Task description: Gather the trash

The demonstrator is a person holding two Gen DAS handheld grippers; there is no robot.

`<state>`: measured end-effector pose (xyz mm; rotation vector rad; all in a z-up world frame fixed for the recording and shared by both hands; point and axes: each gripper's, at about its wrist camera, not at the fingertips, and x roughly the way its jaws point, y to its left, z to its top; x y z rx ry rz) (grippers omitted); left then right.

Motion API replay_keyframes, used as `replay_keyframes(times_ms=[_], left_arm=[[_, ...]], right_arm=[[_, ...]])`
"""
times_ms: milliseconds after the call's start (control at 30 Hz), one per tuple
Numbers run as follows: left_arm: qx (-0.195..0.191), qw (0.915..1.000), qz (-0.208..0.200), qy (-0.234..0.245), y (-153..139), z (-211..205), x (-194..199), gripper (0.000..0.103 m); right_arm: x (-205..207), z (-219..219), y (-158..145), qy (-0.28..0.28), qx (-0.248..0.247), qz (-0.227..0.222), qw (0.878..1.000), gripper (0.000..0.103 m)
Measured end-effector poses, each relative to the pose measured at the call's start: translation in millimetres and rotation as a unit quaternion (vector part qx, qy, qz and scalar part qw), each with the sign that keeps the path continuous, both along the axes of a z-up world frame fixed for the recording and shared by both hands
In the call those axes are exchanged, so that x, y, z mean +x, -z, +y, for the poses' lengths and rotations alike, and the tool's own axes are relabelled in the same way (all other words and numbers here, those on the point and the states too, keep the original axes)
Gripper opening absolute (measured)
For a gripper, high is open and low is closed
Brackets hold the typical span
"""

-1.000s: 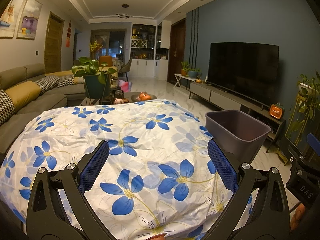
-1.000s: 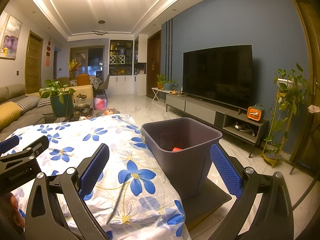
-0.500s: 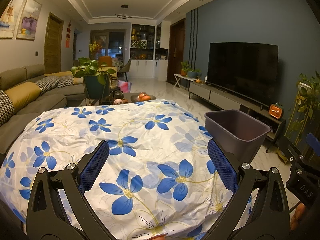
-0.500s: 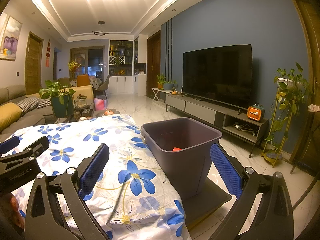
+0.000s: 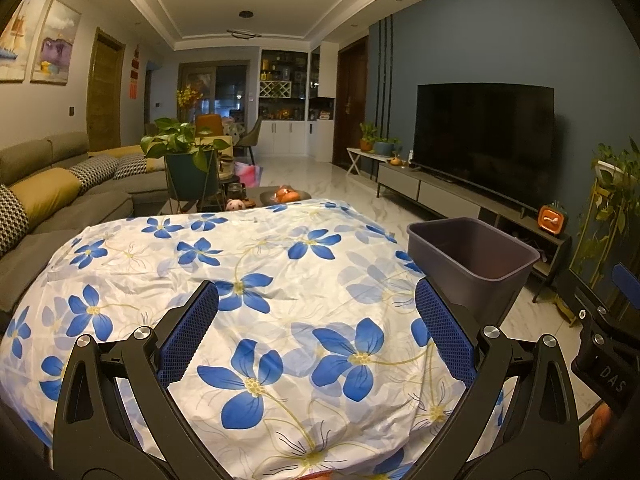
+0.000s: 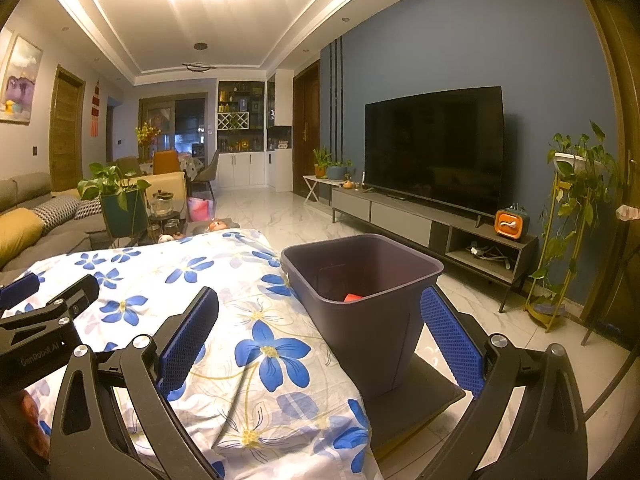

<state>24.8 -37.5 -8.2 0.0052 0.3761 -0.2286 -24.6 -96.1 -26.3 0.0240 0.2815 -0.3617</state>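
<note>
A dark grey bin (image 6: pixel 362 304) stands on a dark mat beside the right edge of a table covered with a white cloth with blue flowers (image 6: pixel 168 280). A red piece of trash (image 6: pixel 353 297) lies inside the bin. The bin also shows at the right of the left wrist view (image 5: pixel 472 260). My left gripper (image 5: pixel 316 332) is open and empty over the cloth (image 5: pixel 256 264). My right gripper (image 6: pixel 318 336) is open and empty, in front of the bin. I see no loose trash on the cloth.
A grey sofa (image 5: pixel 60 200) runs along the left. A potted plant (image 5: pixel 188 160) and a low table with small items stand beyond the cloth. A TV (image 6: pixel 434 152) on a long console lines the right wall. A plant stand (image 6: pixel 560 240) is at far right.
Almost nothing has changed. Both grippers stay open and nearly still; the left view has drifted very slightly.
</note>
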Motion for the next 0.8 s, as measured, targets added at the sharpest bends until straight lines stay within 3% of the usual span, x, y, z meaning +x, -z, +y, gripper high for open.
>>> replay_keyframes(times_ms=[133, 300, 800], left_arm=[[0.005, 1.0, -0.007, 0.001, 0, -4, -2, 0.097], [0.013, 0.9998, -0.011, 0.009, 0, -11, -4, 0.086], [0.014, 0.9997, -0.017, 0.005, 0, -9, -7, 0.086]], right_arm=[[0, 0, 0, 0.0, 0.0, 0.0, 1.0, 0.097], [2, 1, 1, 0.0, 0.003, 0.001, 1.0, 0.097], [1, 0, 1, 0.0, 0.003, -0.001, 1.0, 0.097]])
